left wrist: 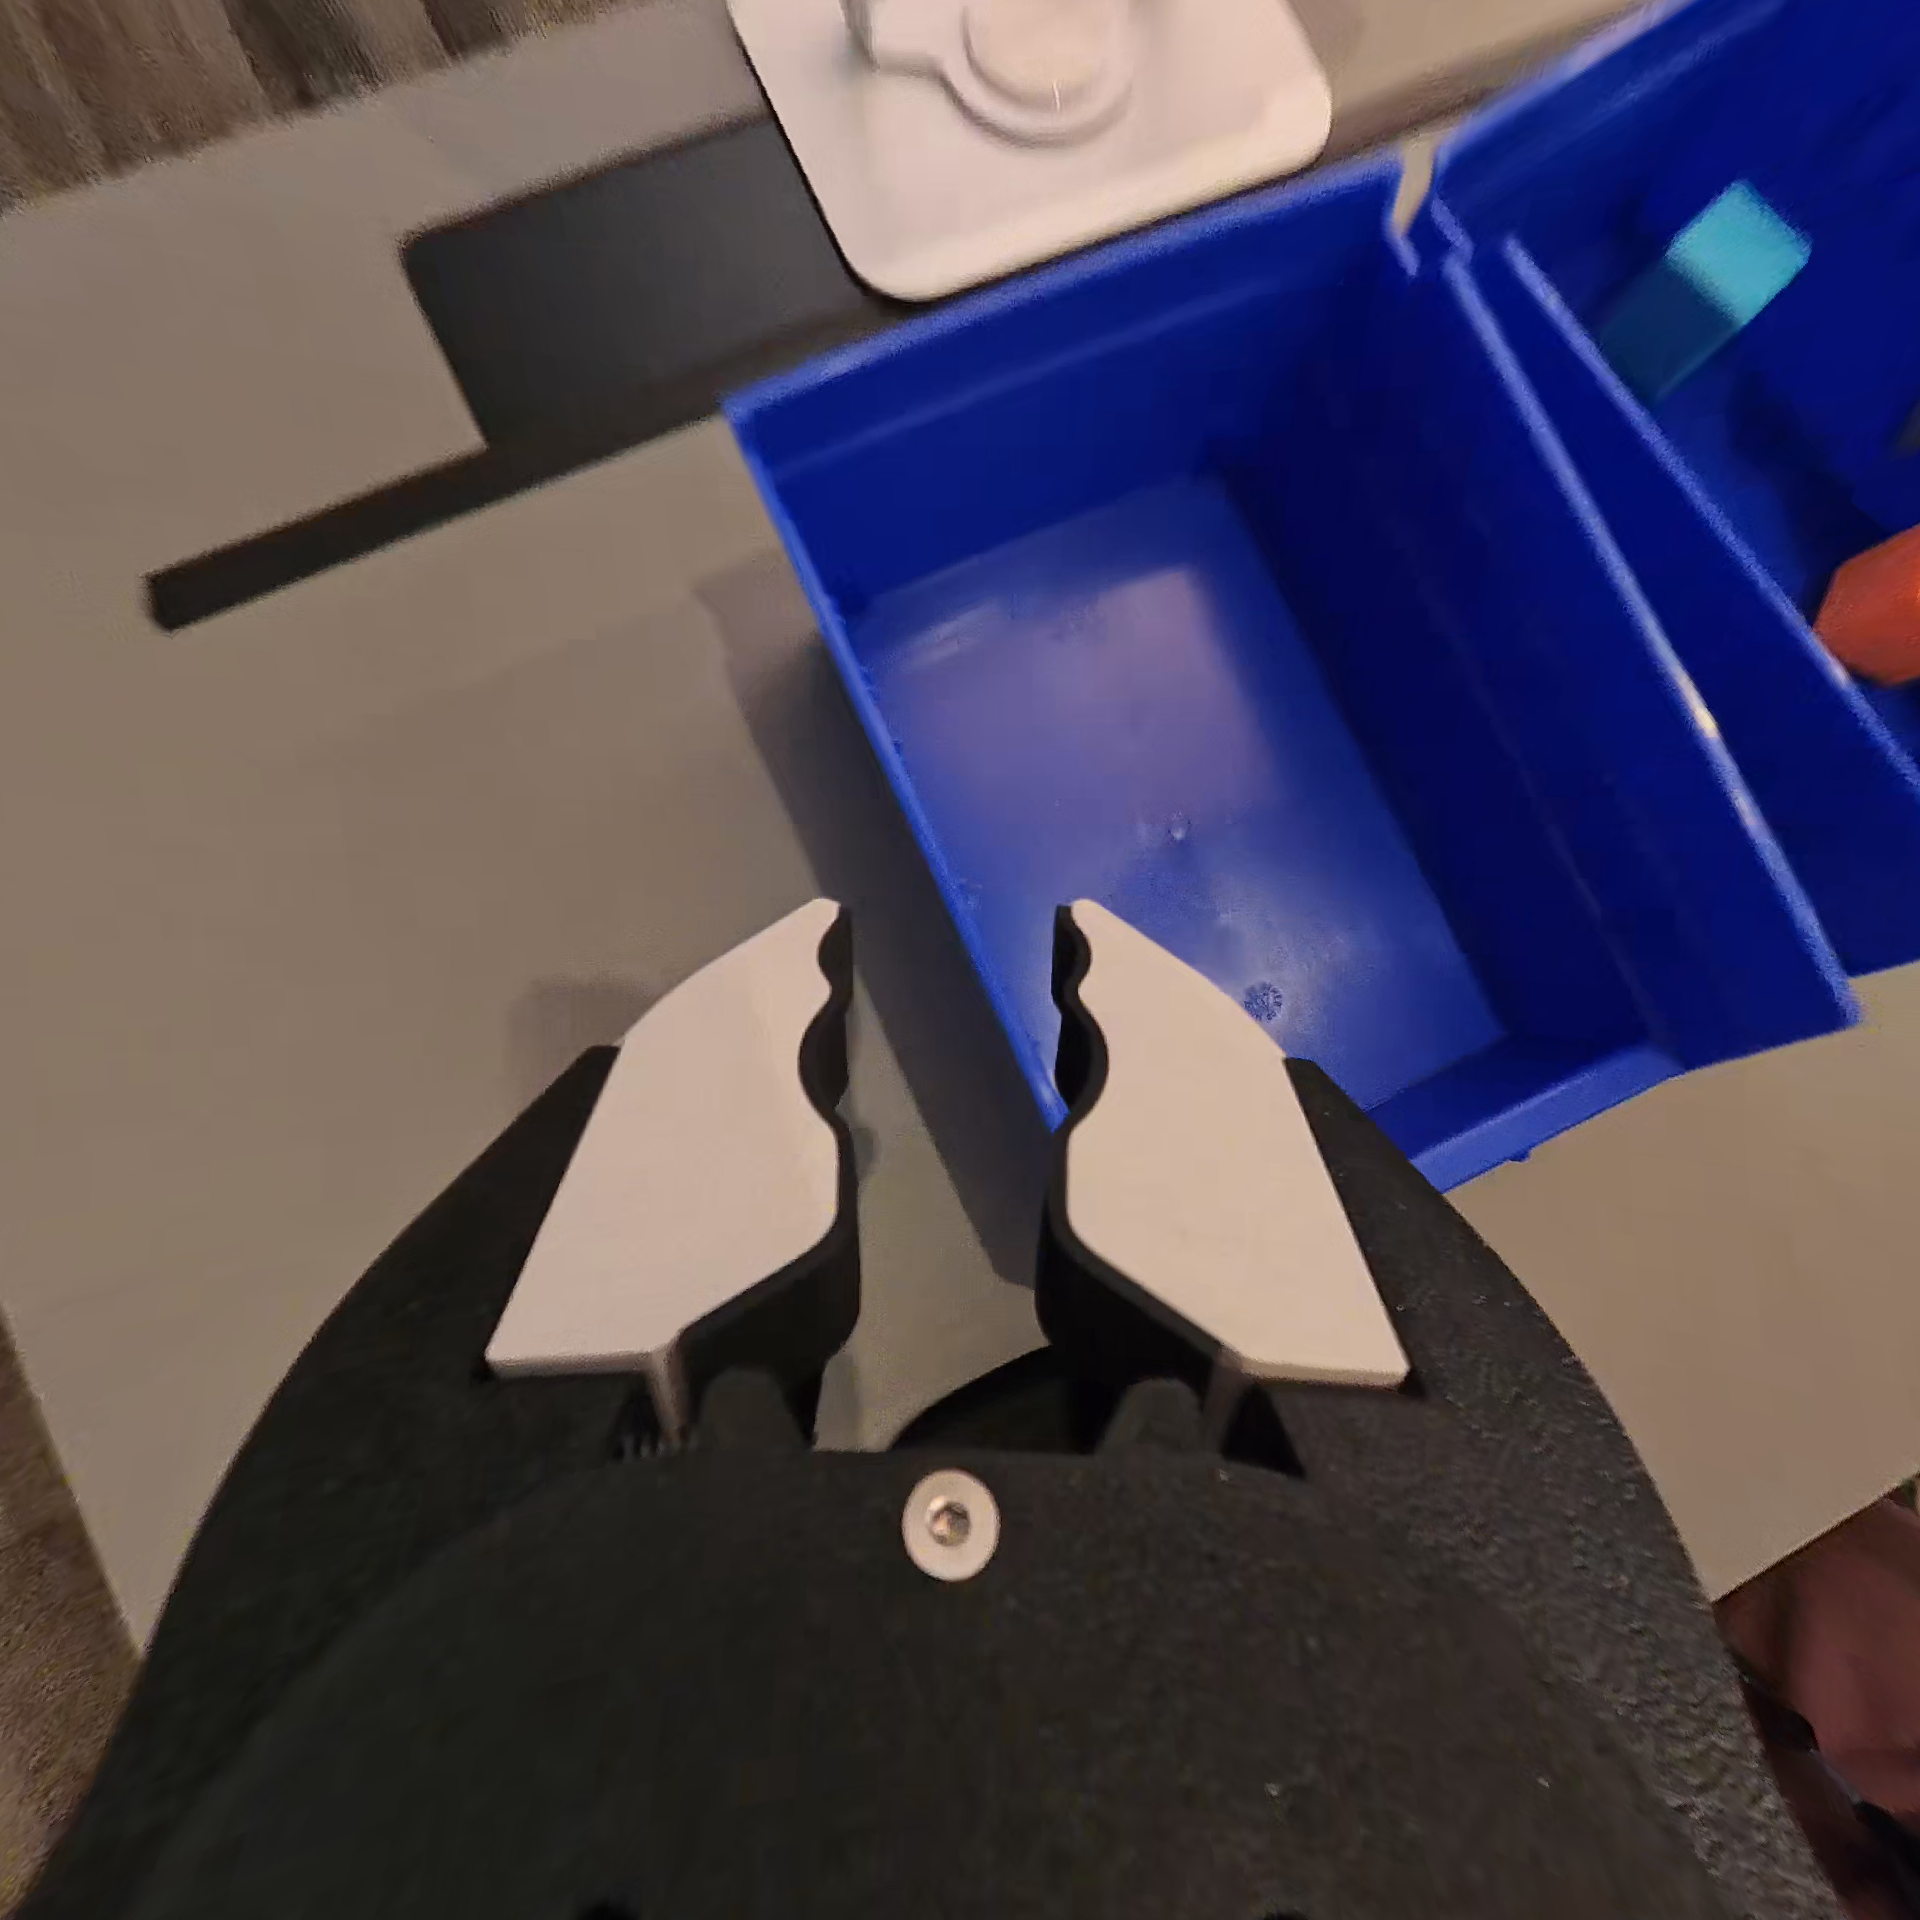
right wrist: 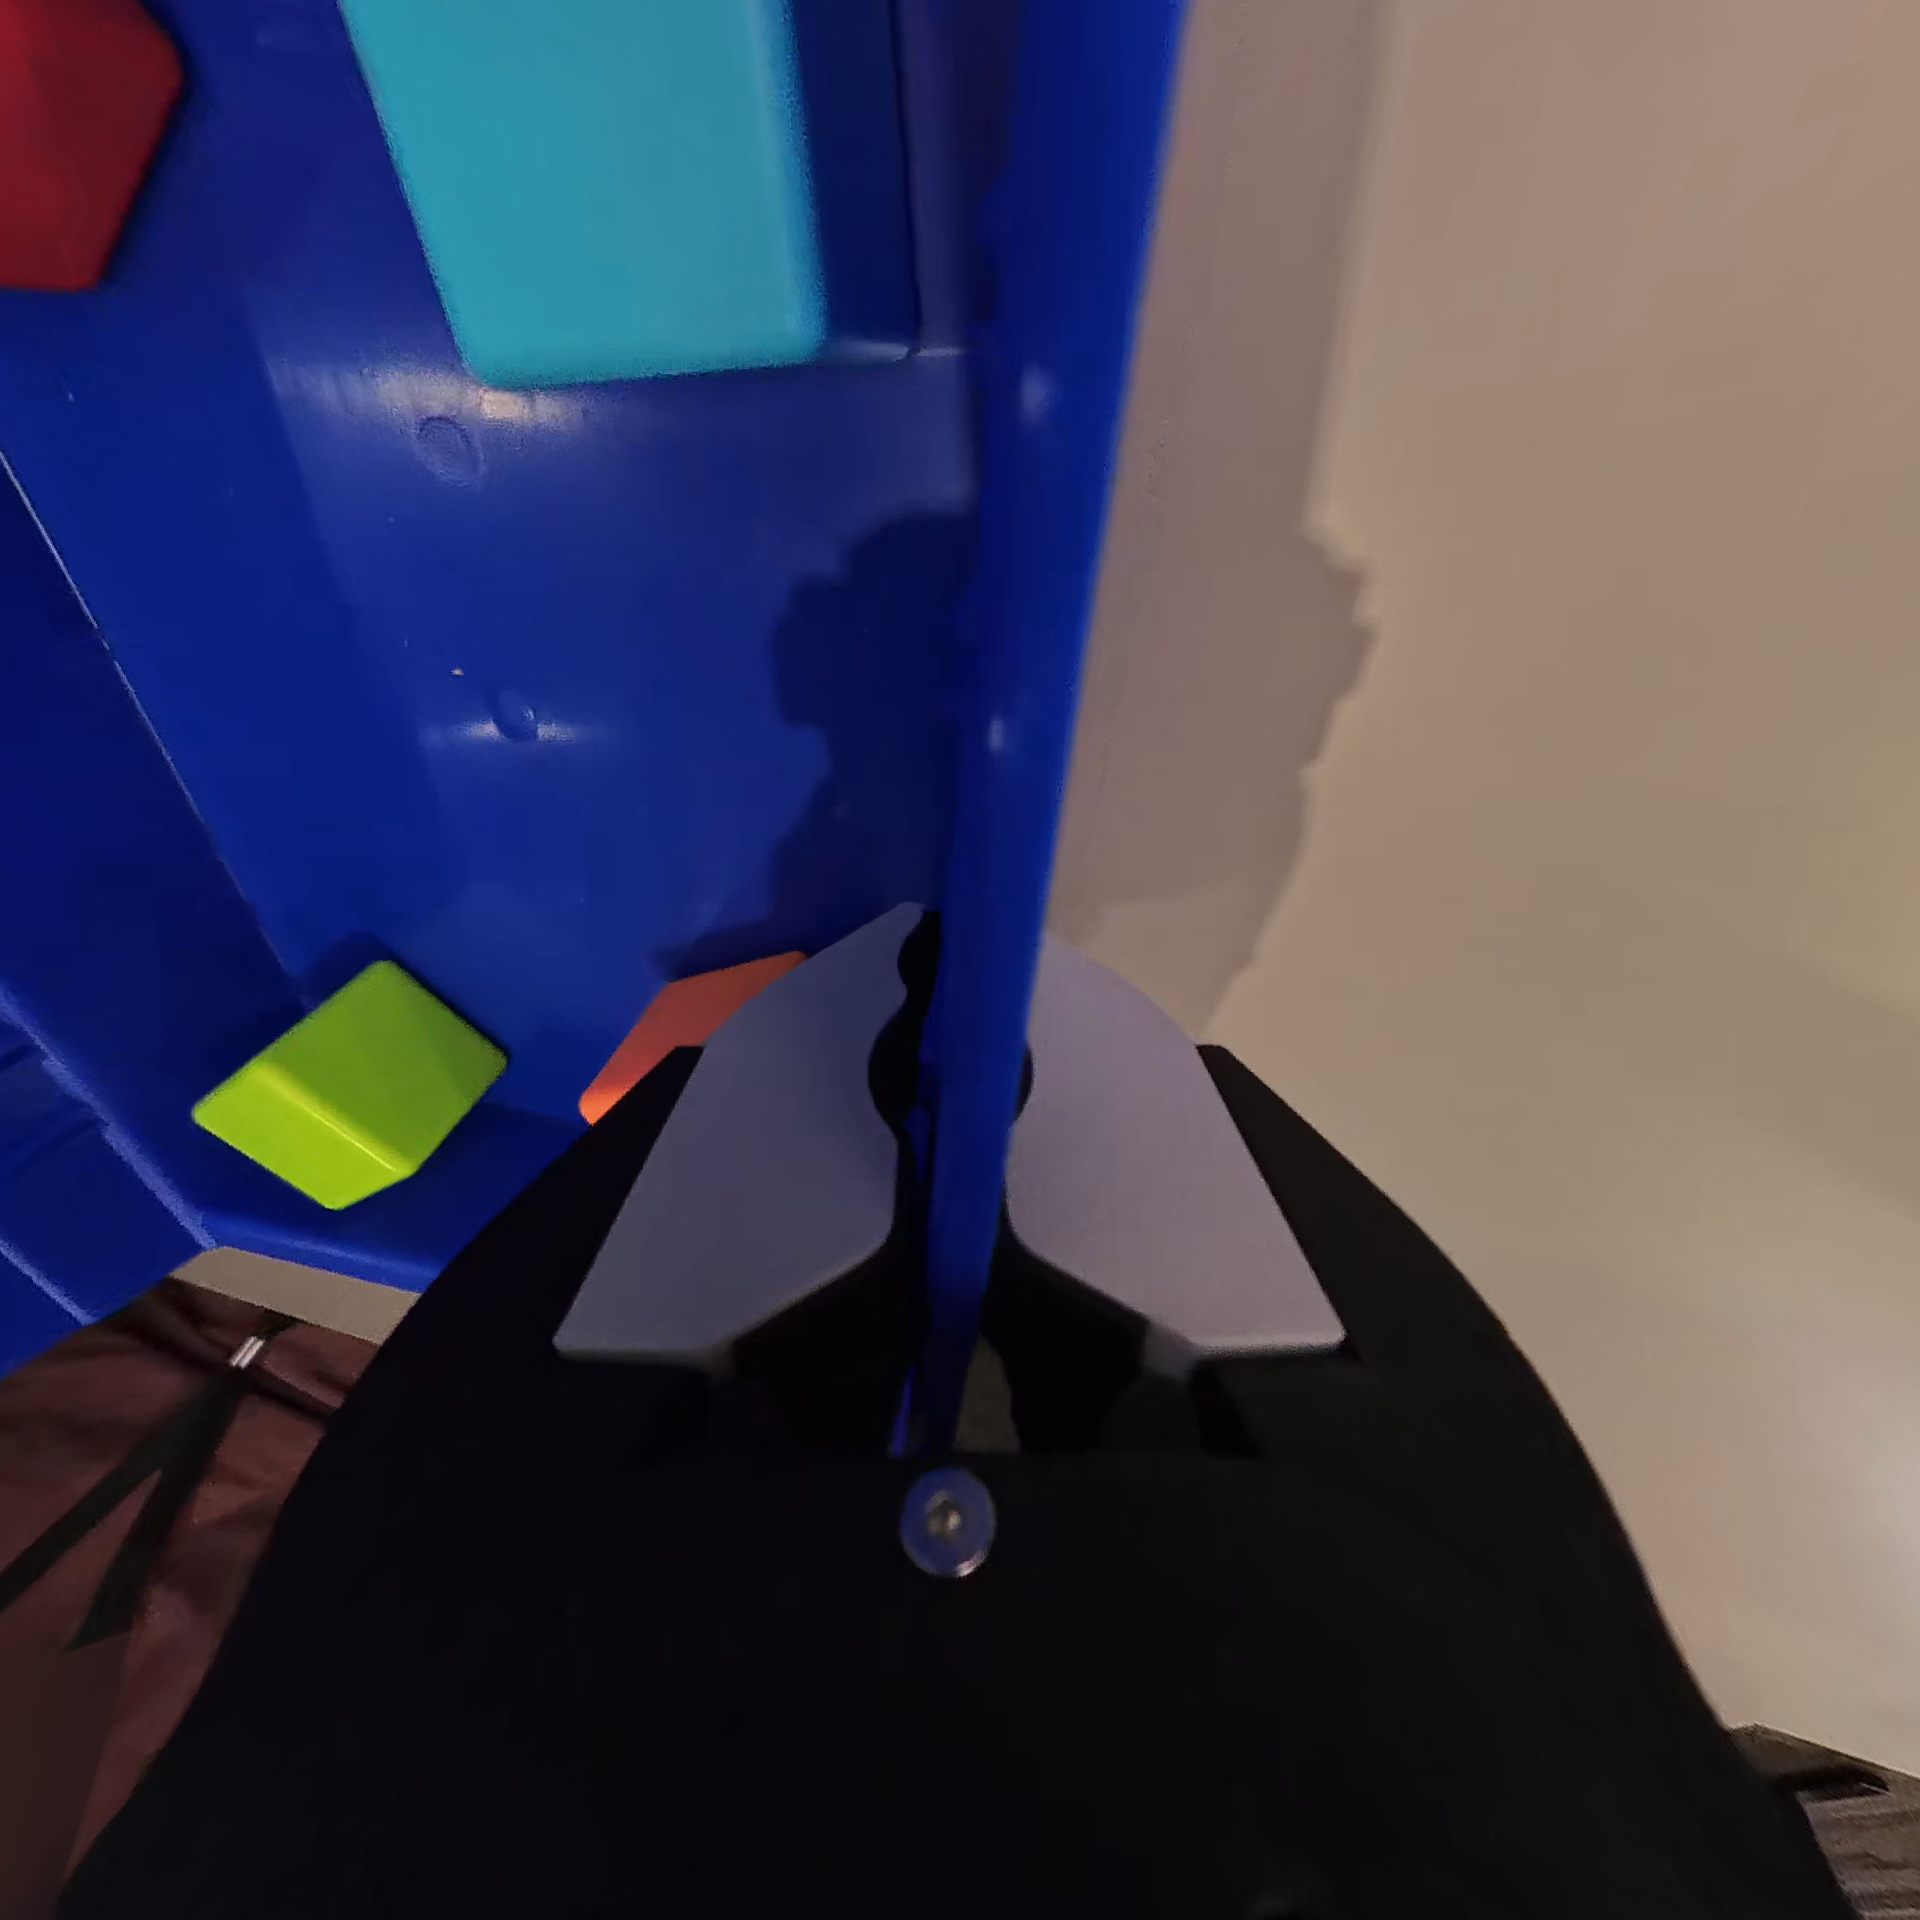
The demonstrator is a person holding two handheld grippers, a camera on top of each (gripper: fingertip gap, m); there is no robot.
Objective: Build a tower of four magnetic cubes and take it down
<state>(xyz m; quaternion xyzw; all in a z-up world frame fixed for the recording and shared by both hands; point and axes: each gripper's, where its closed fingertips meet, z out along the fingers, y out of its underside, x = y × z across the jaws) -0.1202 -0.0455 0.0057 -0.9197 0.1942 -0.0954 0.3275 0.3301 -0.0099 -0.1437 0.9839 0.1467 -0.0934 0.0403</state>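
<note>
Here the right hand-held gripper (right wrist: 961,971) is clenched on the side wall of a blue plastic bin (right wrist: 1023,520), one finger inside and one outside, so the wall runs straight up between its jaws. Just inside that bin lie the task's things: an orange cube (right wrist: 691,1013) partly hidden behind the inner finger, a lime-green cube (right wrist: 348,1086) near the front wall, a large teal cube (right wrist: 613,187) farther in, and a red cube (right wrist: 73,135) at the far left corner. None is stacked on another.

The left hand-held gripper (left wrist: 951,914) is released, jaws apart and holding nothing, hovering over the near-left corner of a second, empty blue bin (left wrist: 1039,436). Beside that one, the cube bin's wall (left wrist: 1621,540) shows again, with the teal cube (left wrist: 1725,260) and a sliver of the orange one (left wrist: 1881,613). Both bins rest on a grey tabletop (left wrist: 364,883), which also carries a dark stepped patch (left wrist: 582,343) and a white moulded base (left wrist: 1039,135) at the far edge.

By my reading, no tower has been started; the step in hand looks like steadying or shifting the cube bin. The next move probably calls for letting go of the wall, or bringing the free gripper across, then closing squarely on one cube's flat faces.

A small round moulded stamp on the empty bin's floor is too blurred to read; no other brand or label shows.
</note>
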